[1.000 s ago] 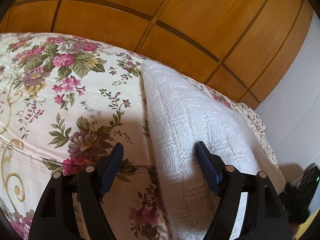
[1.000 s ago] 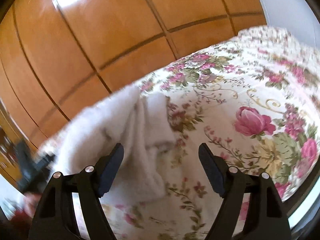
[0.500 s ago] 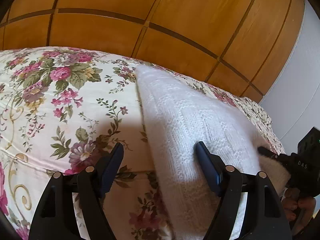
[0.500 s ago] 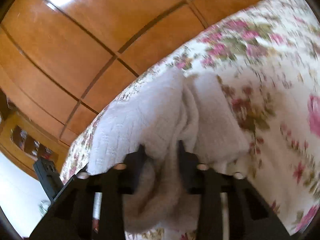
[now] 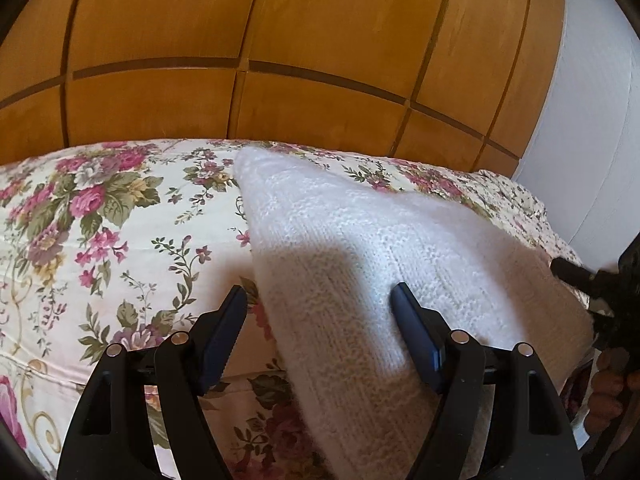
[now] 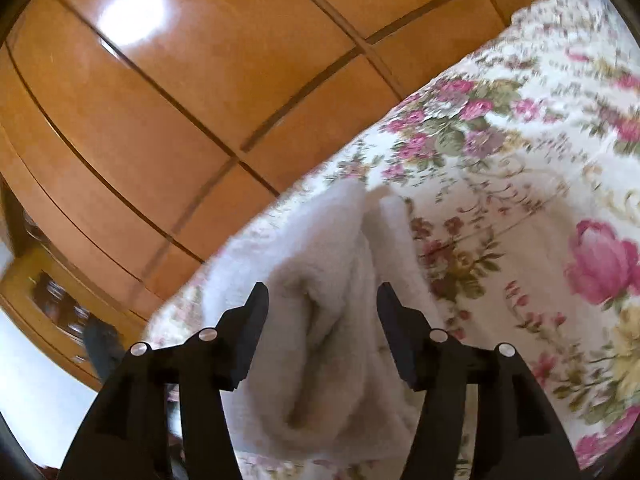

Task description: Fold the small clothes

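the white knit garment (image 5: 360,264) lies on the floral bedspread (image 5: 100,240), partly folded. both grippers gape wide, holding nothing: the left gripper (image 5: 320,320) straddles its near edge, the right gripper (image 6: 320,312) frames a bunched fold (likely mid-fold). next, pinch that edge and carry it across.

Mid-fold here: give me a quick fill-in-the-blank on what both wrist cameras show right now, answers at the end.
1. The white knitted garment lies on a bedspread printed with ____.
2. The left gripper has its fingers ____, with nothing pinched.
3. The right gripper has its fingers apart around a ____ of the garment.
4. Behind the bed stands a panelled wall made of ____.

Answers: flowers; open; fold; wood
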